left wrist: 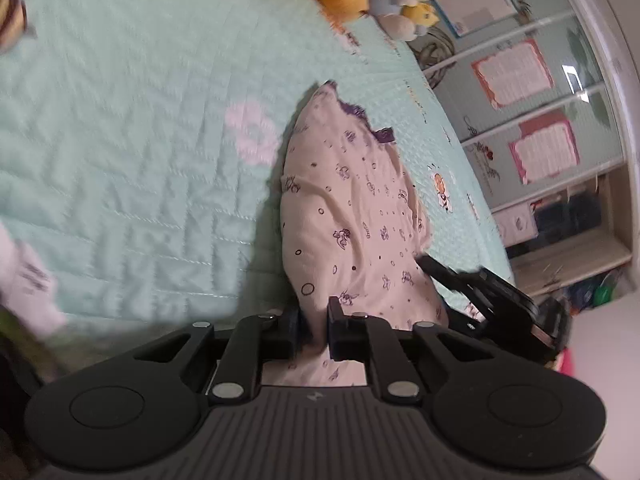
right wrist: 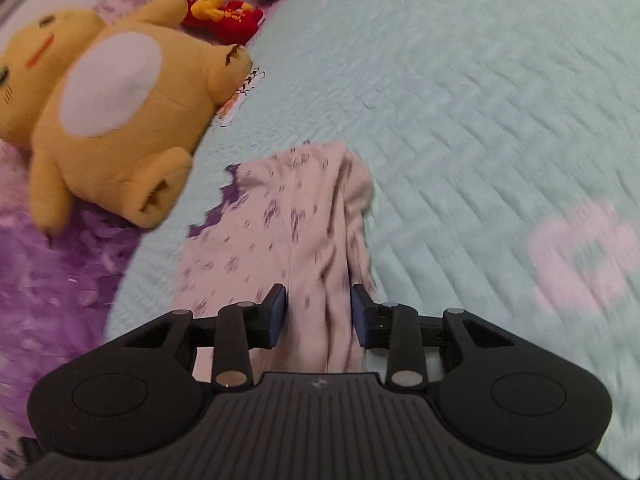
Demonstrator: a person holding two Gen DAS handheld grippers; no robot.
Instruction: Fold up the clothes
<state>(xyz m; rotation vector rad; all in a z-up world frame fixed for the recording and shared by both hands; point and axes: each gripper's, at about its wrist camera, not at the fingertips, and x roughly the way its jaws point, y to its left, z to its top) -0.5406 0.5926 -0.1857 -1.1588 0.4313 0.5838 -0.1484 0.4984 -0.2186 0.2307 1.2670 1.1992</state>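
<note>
The pink garment (left wrist: 348,216), printed with small dark purple figures and trimmed in purple at its far edge, lies stretched out on the pale green quilted bedspread (left wrist: 132,140), running from the near edge of both views away toward the far side. In the left wrist view its near end passes straight between the fingers of the left gripper (left wrist: 313,330); the jaws stand only a narrow gap apart with the cloth bunched in that gap, and the pads appear to press on it, so the left gripper is grasping the garment. The right gripper (left wrist: 480,292) shows in that same view just to the right, at the garment's right edge near the bed's side. In the right wrist view the garment (right wrist: 288,216) again runs up the middle, and its folded near end lies between the right gripper's (right wrist: 319,316) blue-padded fingers; here the jaws stand wider, with a slim gap visible on the left pad's side, so the cloth looks released rather than pinched. Farther left lies a yellow plush toy (right wrist: 108,112) on a purple fluffy blanket (right wrist: 60,280), with a red plush (right wrist: 224,14) beyond it. In the left view, shelves with papers (left wrist: 532,112) stand at far right
</note>
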